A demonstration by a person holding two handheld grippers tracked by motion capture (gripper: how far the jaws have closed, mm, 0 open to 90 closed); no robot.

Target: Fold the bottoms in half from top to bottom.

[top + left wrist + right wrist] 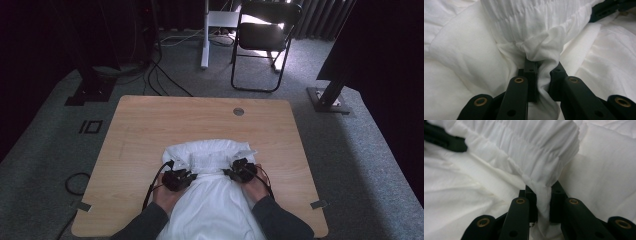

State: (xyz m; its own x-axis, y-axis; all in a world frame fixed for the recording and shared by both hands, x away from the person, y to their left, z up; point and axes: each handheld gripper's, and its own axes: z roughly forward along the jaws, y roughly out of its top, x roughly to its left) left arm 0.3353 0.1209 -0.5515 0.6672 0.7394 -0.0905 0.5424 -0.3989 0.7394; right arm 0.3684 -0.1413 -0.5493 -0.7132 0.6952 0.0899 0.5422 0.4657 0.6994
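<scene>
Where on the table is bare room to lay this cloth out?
Bare wood lies beyond the white cloth up to the far edge, apart from the round grommet, and along both side edges of the table. The near middle is crowded: left gripper and right gripper both pinch cloth there.

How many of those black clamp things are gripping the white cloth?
2. The left gripper pinches the white garment at the left end of its gathered band; the right gripper pinches the right end. Both jaws are closed on fabric.

White garment (212,192) fills near-centre table (140,130); far half, both sides free.
</scene>
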